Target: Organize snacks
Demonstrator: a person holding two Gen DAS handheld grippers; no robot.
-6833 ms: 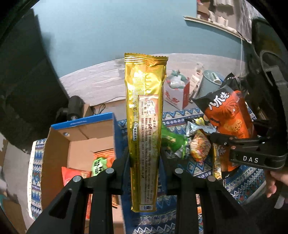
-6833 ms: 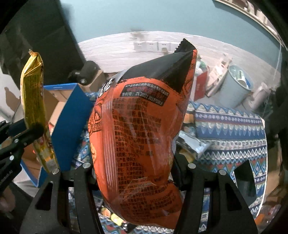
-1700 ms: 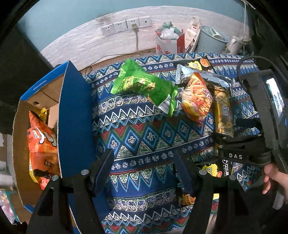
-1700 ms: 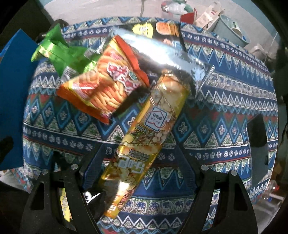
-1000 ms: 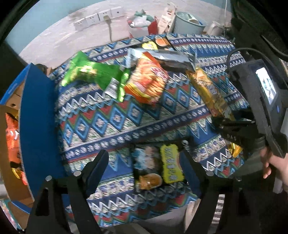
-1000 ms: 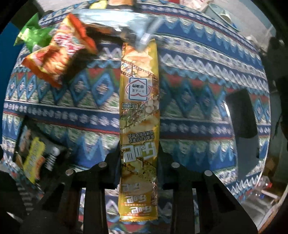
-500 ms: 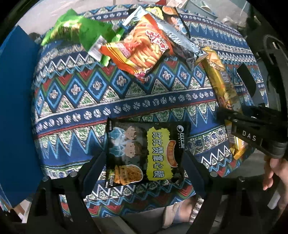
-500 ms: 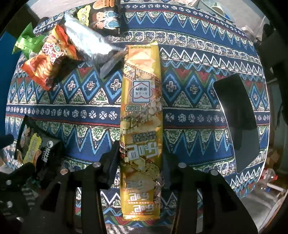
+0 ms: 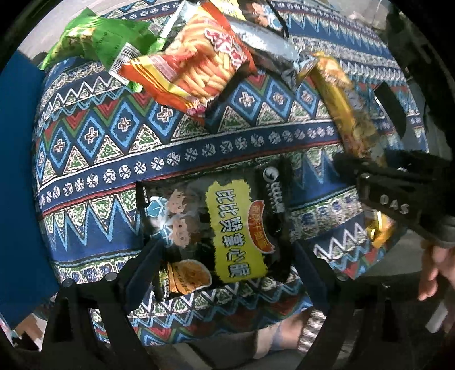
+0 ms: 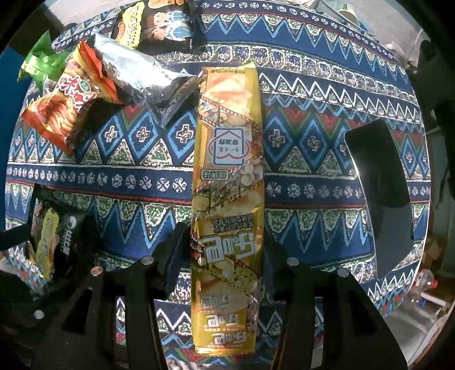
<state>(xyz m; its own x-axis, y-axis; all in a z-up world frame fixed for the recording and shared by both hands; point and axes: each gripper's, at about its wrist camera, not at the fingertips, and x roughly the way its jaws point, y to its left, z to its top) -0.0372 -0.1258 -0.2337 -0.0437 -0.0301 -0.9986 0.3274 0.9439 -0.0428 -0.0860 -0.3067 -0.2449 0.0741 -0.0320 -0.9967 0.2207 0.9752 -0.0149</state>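
Left hand-held gripper (image 9: 224,257): its fingers stood apart on either side of the black snack bag (image 9: 210,230), close against the bag's two sides; whether they pressed it could not be told.
Black snack bag: it lay at the near edge of the table (image 9: 93,159), yellow label upward, on the patterned cloth.
Right hand-held gripper (image 10: 224,250): its fingers were clamped on the lower part of the long gold packet (image 10: 227,170).
Long gold packet: it ran lengthwise from the near edge toward the middle of the table, its near end past the fingers.
Black flat object (image 10: 378,182): it lay toward the right edge of the table, apart from the gold packet.
Orange-red snack bag (image 9: 193,62): it lay farther back, left of the gold packet's far end, overlapping a silver bag (image 10: 133,74).
Green snack bag (image 9: 99,42): it sat toward the far left corner, partly under the orange-red bag.
Second black bag (image 10: 159,22): it lay at the far edge, behind the silver bag.
Blue box flap (image 9: 20,185): it stood along the left edge of the table.
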